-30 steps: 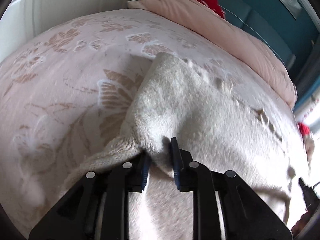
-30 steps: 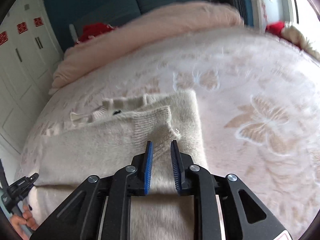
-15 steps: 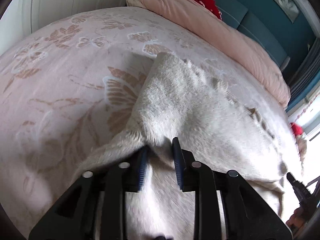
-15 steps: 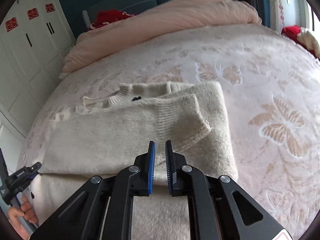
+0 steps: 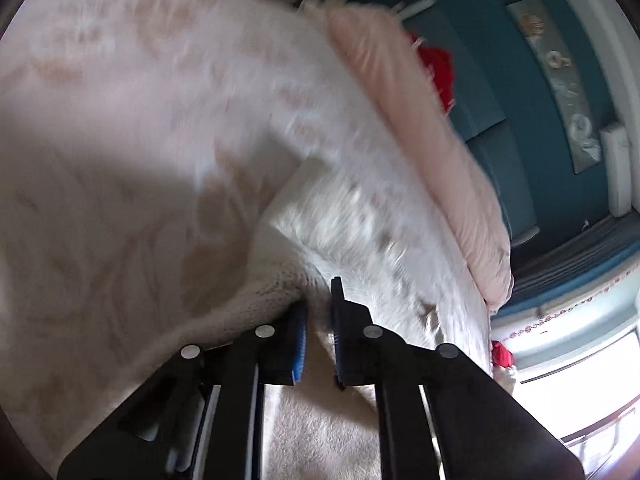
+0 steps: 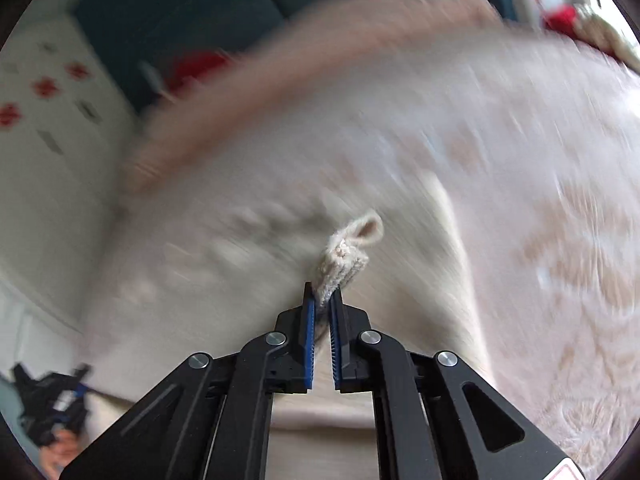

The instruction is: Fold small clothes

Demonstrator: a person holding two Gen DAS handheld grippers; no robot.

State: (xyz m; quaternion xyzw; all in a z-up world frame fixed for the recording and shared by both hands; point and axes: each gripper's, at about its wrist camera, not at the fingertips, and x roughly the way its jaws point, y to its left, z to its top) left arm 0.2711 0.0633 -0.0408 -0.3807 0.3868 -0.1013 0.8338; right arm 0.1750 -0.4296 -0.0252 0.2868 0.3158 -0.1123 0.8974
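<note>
Through my left wrist camera, my left gripper [image 5: 318, 320] is clamped on a fold of the cream sweater [image 5: 348, 232], which spreads from the jaws toward one o'clock across the floral bedspread [image 5: 120, 128]. The pink duvet [image 5: 420, 128] lies bunched at two o'clock. The risk here, I judge, is the thick fuzzy knit sliding out of a shallow bite if I pull too fast; the heavy blur suggests I am moving quickly. My hand is tilted, rolled clockwise, low over the bed.

Through my right wrist camera, my right gripper [image 6: 322, 300] is pinched on the ribbed cuff [image 6: 344, 260], which sticks out at twelve o'clock with its tip curling over. Only the edge is caught, so a tug could free it or stretch the rib. The sweater's body lies below, from nine to three o'clock. This hand points forward and slightly down.
</note>
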